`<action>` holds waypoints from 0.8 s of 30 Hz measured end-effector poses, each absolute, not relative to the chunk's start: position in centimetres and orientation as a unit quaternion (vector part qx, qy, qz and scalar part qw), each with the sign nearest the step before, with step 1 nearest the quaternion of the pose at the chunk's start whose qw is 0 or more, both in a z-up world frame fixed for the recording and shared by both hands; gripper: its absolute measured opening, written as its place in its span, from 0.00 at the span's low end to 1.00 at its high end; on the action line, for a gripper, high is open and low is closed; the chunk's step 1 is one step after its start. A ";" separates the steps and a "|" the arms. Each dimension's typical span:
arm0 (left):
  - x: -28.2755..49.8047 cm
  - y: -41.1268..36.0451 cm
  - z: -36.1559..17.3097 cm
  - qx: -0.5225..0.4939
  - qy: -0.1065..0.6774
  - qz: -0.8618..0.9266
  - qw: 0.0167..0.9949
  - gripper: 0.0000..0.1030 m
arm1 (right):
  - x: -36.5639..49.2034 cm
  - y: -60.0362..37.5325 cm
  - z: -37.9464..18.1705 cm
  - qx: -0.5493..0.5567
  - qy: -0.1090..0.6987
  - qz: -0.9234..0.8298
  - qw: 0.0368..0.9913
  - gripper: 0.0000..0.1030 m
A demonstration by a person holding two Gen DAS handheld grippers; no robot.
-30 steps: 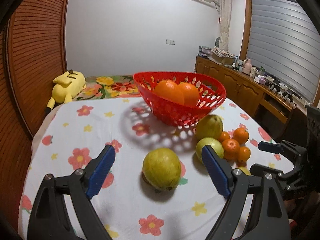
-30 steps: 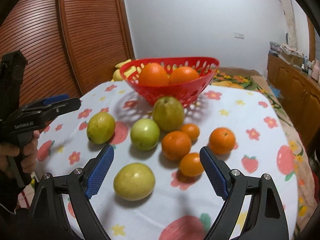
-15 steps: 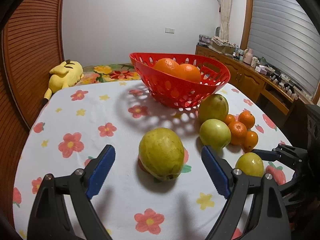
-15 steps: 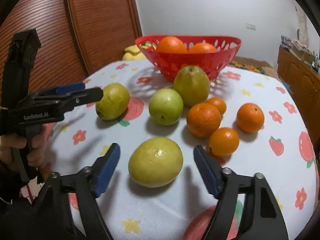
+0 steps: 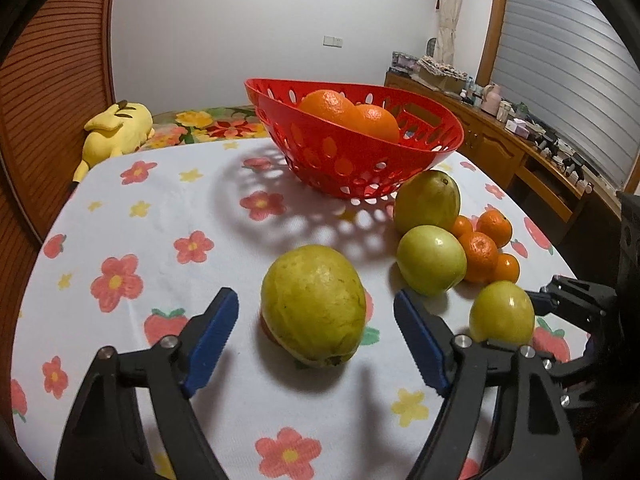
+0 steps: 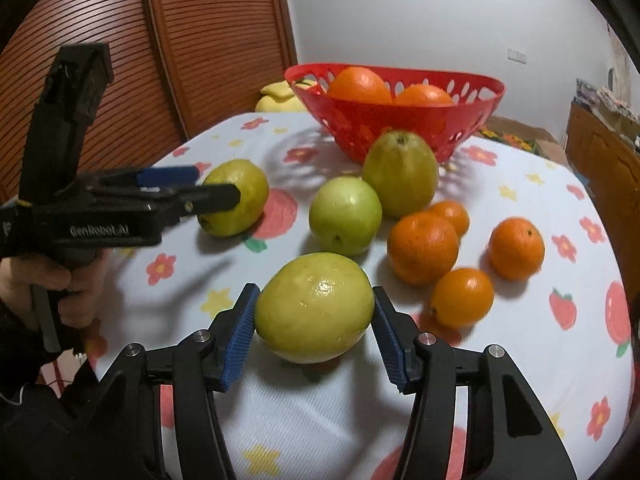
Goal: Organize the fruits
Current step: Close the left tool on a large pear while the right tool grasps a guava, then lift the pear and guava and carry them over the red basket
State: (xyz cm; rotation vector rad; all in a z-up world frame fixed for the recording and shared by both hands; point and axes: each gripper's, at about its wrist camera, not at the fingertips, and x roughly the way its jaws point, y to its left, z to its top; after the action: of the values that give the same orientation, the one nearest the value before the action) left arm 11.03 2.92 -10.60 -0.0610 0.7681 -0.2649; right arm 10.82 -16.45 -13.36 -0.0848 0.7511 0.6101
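A red basket [image 5: 360, 160] with two oranges [image 5: 348, 114] stands at the back of the table. My left gripper [image 5: 316, 340] is open around a yellow-green guava [image 5: 314, 306], pads apart from it. My right gripper [image 6: 314, 330] has both blue pads touching a second guava [image 6: 316, 306] that rests on the cloth. This guava also shows in the left wrist view [image 5: 502, 312]. Between them and the basket lie a green apple [image 6: 345, 216], a pear-shaped guava [image 6: 400, 174] and several small oranges [image 6: 423, 248].
The table carries a white cloth with flowers and strawberries [image 5: 160, 240]. A yellow plush toy [image 5: 116, 130] lies beyond the far left edge. A wooden sideboard [image 5: 520, 148] with clutter runs along the right. A slatted wooden door [image 6: 120, 60] stands to the left.
Both grippers have moved forward and down over their guavas. The right jaws have narrowed until the pads touch the fruit. The left jaws stay wide.
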 end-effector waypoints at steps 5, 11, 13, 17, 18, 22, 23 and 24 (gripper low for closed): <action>11.5 2.9 -11.0 -0.029 0.383 -0.129 0.914 0.74 | 11.5 -16.9 -13.7 -0.025 0.368 0.293 0.882 0.55; 11.9 2.6 -11.5 -0.026 0.394 -0.135 0.909 0.64 | 11.5 -16.9 -13.9 -0.024 0.368 0.296 0.881 0.55; 12.0 2.6 -11.6 -0.024 0.394 -0.132 0.909 0.61 | 11.5 -17.0 -13.9 -0.023 0.368 0.297 0.881 0.55; 12.1 2.9 -11.7 -0.027 0.393 -0.131 0.910 0.57 | 11.6 -16.9 -13.9 -0.021 0.367 0.297 0.881 0.55; 12.1 2.9 -11.7 -0.026 0.393 -0.131 0.910 0.57 | 11.6 -16.9 -13.9 -0.021 0.367 0.298 0.881 0.55; 12.0 2.9 -11.7 -0.026 0.392 -0.129 0.910 0.57 | 11.5 -16.8 -13.9 -0.023 0.367 0.299 0.880 0.55; 12.0 3.0 -11.7 -0.026 0.392 -0.129 0.911 0.56 | 11.5 -16.9 -13.9 -0.023 0.367 0.299 0.880 0.55; 12.0 2.9 -11.7 -0.027 0.392 -0.129 0.910 0.56 | 11.5 -16.9 -13.9 -0.023 0.367 0.300 0.880 0.55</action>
State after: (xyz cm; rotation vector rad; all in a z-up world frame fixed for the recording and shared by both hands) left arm 11.99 2.94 -11.65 -0.0562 0.8084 -0.2663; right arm 11.52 -16.87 -13.92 -0.0475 0.7652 0.6244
